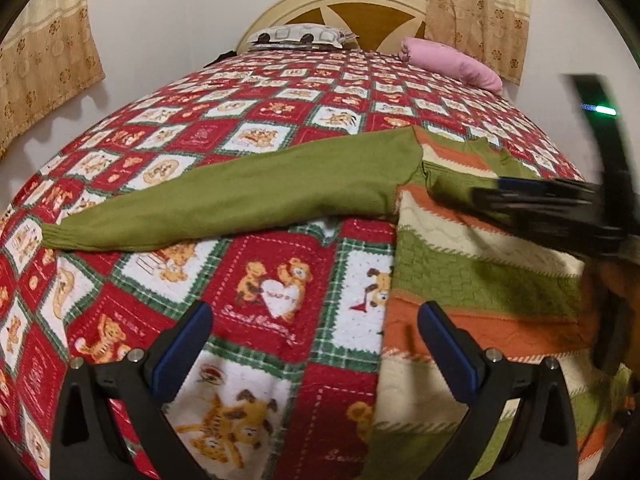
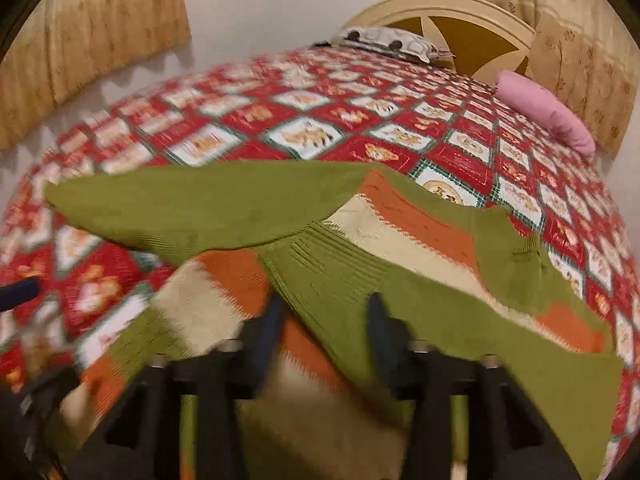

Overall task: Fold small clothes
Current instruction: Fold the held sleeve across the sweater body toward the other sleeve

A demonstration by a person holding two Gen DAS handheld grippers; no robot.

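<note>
Sweater [image 1: 480,264] at bedspread [image 1: 248,128] edge; left hand-held gripper [image 1: 316,344] wide, empty; right [image 2: 324,316] grip unclear.

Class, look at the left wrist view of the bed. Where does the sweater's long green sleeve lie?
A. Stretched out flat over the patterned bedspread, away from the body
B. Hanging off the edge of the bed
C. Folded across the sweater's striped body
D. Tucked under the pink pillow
A: the green sleeve extends straight out from the striped sweater across the bedspread, unfolded, with its cuff far from the body.
</note>
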